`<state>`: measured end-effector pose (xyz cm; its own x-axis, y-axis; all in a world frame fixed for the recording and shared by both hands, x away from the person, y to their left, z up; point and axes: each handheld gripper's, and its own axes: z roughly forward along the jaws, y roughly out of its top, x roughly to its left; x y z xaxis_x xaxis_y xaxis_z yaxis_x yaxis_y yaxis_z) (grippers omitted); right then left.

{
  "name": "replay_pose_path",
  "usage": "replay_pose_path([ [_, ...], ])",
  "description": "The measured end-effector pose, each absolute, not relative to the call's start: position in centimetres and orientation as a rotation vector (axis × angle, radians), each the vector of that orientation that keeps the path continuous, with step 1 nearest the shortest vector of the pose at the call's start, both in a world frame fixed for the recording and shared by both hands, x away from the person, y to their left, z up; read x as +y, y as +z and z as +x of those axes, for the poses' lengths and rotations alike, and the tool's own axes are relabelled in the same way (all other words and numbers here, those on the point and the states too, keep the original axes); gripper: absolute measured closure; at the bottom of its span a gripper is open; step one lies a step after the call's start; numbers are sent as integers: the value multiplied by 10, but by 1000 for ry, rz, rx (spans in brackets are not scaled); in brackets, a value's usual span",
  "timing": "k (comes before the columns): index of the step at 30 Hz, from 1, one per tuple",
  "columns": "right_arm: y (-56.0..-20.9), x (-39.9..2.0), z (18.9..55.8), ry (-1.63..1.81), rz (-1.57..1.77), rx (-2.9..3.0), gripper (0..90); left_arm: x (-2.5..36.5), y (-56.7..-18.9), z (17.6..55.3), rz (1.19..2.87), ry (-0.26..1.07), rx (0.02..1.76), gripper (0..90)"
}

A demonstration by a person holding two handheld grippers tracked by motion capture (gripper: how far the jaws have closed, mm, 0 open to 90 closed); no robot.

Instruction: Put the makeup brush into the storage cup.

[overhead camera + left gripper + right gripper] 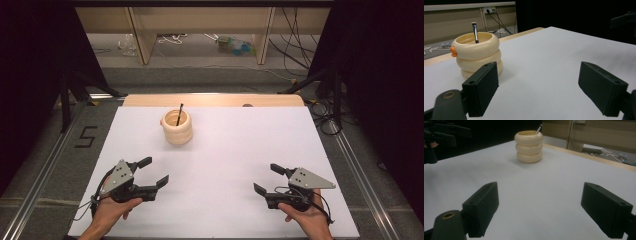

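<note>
Left gripper [153,171]: jaws wide apart, empty, low over the near-left of the table [225,210].

Cup [177,127]: cream, three stacked rings, upright on the far-left-centre of the white top, well apart from both grippers. It lies forward and slightly right of the left gripper, forward and well to the left of the right one. Left is clearly nearer; in the left gripper view the cup [476,53] sits just past the jaw tips, in the right gripper view it [529,146] is far off.

Inside the cup: one thin dark brush [179,114], handle down, tip sticking above the rim. Long axis near vertical, leaning a little to the right. An orange tab shows on the cup's side in the left gripper view; can't tell what it is.

Right gripper [267,178]: jaws also apart, empty, near-right of the table.

My read: grabbing the brush calls for the left gripper going forward and coming down from above, closing across the exposed end. Little stem clears the rim, so jaw alignment is tight.
</note>
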<state>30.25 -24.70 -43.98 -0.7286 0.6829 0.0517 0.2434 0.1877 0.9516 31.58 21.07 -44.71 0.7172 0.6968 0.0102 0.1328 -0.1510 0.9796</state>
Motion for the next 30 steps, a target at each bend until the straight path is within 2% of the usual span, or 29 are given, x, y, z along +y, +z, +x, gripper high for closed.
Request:
replay_pose_path([
  [30, -440, -248, 304, 1554, 845, 2069, 159, 210, -448, 315, 1683, 553, 678, 164],
])
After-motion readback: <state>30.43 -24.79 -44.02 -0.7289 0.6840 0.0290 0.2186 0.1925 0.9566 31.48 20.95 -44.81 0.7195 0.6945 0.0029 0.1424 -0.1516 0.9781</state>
